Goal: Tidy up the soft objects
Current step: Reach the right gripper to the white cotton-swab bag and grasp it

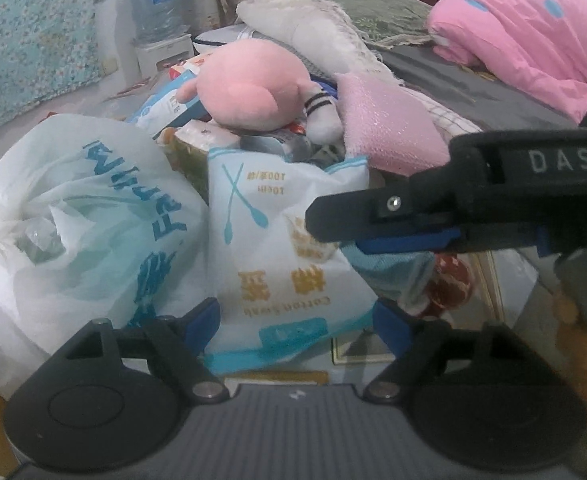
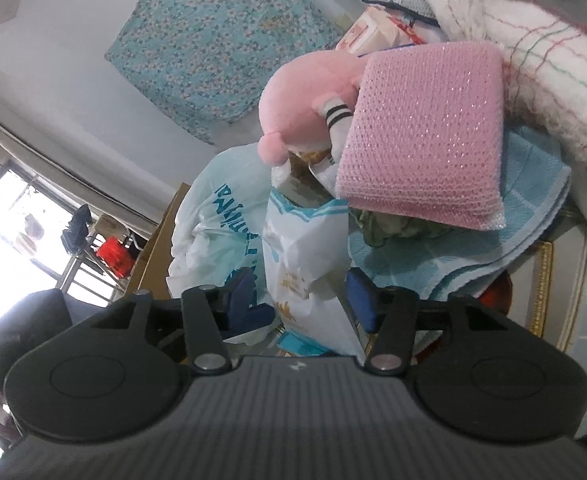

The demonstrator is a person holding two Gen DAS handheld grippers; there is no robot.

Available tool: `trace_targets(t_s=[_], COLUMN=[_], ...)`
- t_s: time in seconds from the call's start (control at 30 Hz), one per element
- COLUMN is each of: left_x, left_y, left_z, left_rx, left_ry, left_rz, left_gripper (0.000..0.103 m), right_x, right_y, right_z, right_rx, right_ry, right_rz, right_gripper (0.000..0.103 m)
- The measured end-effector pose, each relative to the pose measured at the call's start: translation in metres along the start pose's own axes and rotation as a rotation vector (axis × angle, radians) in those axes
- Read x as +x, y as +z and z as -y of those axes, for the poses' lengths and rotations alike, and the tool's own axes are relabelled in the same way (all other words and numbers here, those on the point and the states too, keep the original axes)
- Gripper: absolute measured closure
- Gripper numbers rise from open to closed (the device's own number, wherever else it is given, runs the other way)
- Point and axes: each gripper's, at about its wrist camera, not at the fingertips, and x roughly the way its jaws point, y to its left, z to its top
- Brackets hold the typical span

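Inspection finding: the sorting has scarcely begun. The soft things lie in one mixed heap at the near edge of the bed [image 1: 433, 68], among packets and boxes.

My left gripper [image 1: 293, 320] stands open, its blue pads on either side of the white cotton-swab packet with blue trim and gold print [image 1: 277, 248] and, as far as I can see, not pressing on it. My right gripper [image 2: 305, 300] is also parted, with the same packet's crumpled white edge between its blue fingers; I see no firm pinch there either (in the left view its black finger reaches in from the right, over the packet).

Items noted as unsorted:
- the round pink plush toy with a striped white limb [image 1: 249, 84], resting on top of the heap, against boxes;
- the flat pink sparkly knitted cushion [image 2: 425, 136], leaning beside the plush;
- the folded light-blue towel [image 2: 493, 240], under the cushion;
- the tied white plastic bag with blue lettering [image 1: 77, 216], touching the packet on its left.

The fringed cream blanket [image 1: 313, 24] and the pink quilt with blue spots [image 1: 533, 40] lie farther back on the bed.

In my judgement nearly everything remains: no separate pile of soft things is visible.
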Motion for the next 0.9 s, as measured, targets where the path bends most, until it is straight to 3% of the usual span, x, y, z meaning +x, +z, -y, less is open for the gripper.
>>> trace_targets(t_s=[0.33, 0.4, 0.57, 0.9], left_x=[0.011, 0.012, 0.007, -0.013], left_y=[0.006, 0.005, 0.003, -0.005], left_z=[-0.001, 0.002, 0.001, 0.005], left_rx=[0.001, 0.012, 0.002, -0.053], left_ry=[-0.011, -0.007, -0.042, -0.136], left_rz=[-0.002, -0.005, -0.008, -0.047], left_gripper=[0.011, 0.011, 0.01, 0.01], right_x=[0.019, 0.021, 0.022, 0.011], right_y=[0.0, 0.0, -0.001, -0.005], right_z=[0.003, 0.003, 0.003, 0.008], right_rx=[0.01, 0.019, 0.017, 0.06], right_ry=[0.037, 0.045, 0.043, 0.149], right_rz=[-0.041, -0.042, -0.037, -0.086], right_gripper=[0.04, 0.044, 0.065, 0.067])
